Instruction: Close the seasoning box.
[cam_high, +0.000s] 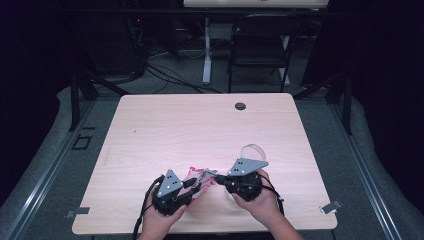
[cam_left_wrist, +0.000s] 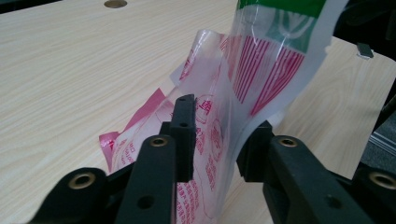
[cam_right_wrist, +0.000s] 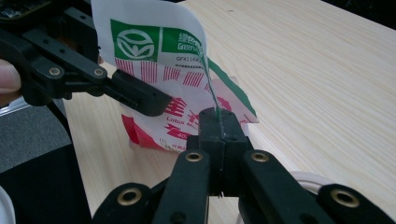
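Two grippers on one printed plastic bag (cam_high: 199, 181), held up near table (cam_high: 200, 125) edge at 6 o'clock: right gripper (cam_right_wrist: 217, 122) clamped on rim, left gripper (cam_left_wrist: 219, 140) parted, bag loose between. Could tear or slip if tugged.

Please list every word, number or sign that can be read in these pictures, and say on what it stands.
"Green", cut off, beside a white round logo: green band of the bag.
"GF4116", the rest unclear: small code under that band.
"Lotus", then cut off: red part of the bag, by large red characters that are half hidden.
Red print and round stamps on the bag in the left gripper view: too blurred to read.
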